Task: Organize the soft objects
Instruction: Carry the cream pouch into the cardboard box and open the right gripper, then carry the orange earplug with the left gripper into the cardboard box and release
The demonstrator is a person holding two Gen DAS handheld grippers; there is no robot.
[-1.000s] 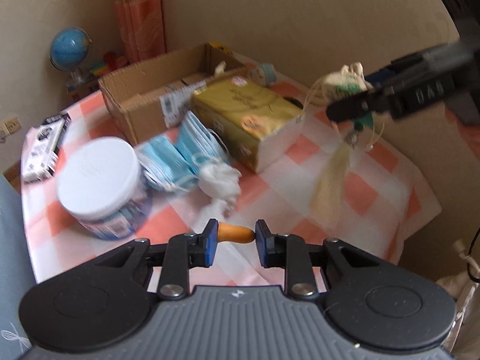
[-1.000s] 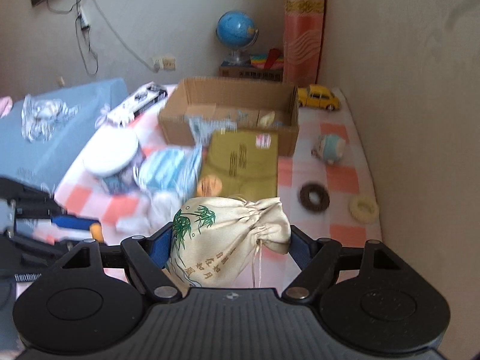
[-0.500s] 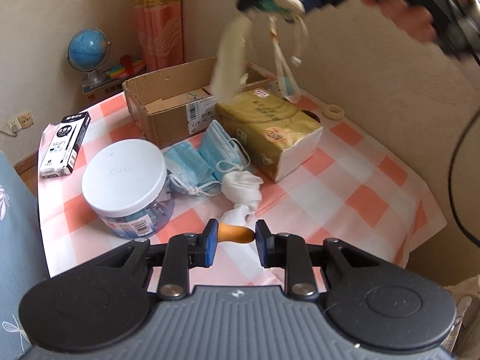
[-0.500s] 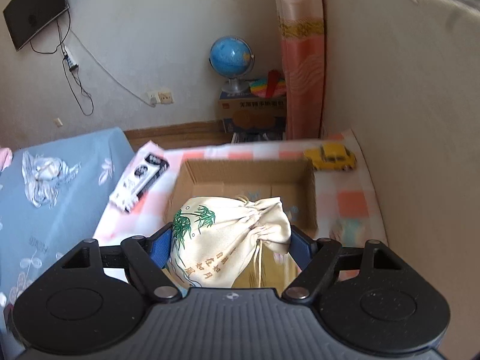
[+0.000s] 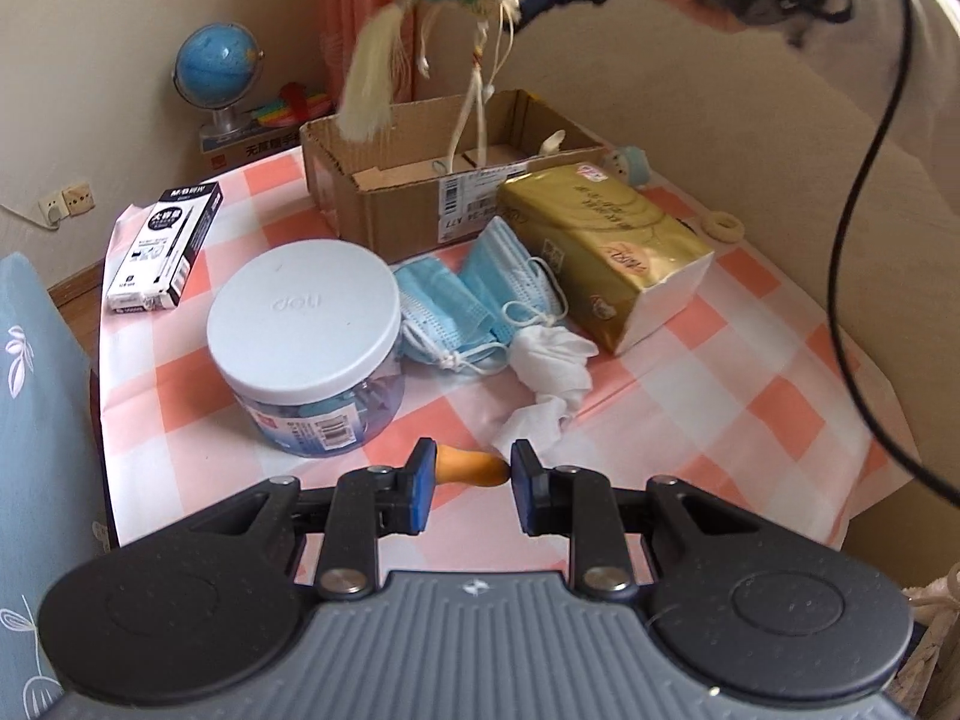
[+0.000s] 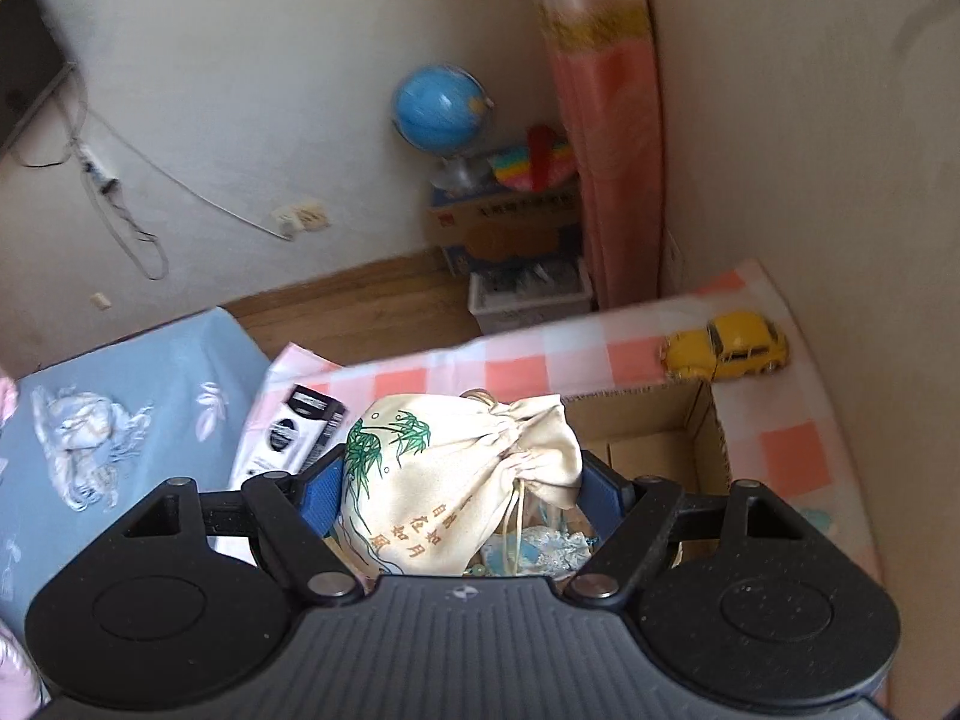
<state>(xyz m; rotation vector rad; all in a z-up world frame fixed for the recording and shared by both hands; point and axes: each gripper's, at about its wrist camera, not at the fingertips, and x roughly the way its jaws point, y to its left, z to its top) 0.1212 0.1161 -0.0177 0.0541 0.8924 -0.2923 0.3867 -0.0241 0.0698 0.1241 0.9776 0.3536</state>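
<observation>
The right gripper (image 6: 462,495) has its jaws pinching a cream drawstring pouch (image 6: 456,480) printed with green bamboo, held in the air above the open cardboard box (image 6: 708,420) — its tassel (image 5: 369,90) and cords dangle over the box in the left wrist view. The left gripper (image 5: 468,471) hovers low over the checked desk (image 5: 750,372), jaws pressed on a small orange object (image 5: 471,467). On the desk lie blue face masks (image 5: 474,300), a white sock (image 5: 549,366), a gold tissue pack (image 5: 606,240) and a white-lidded jar (image 5: 306,318) — all just in front of the box.
</observation>
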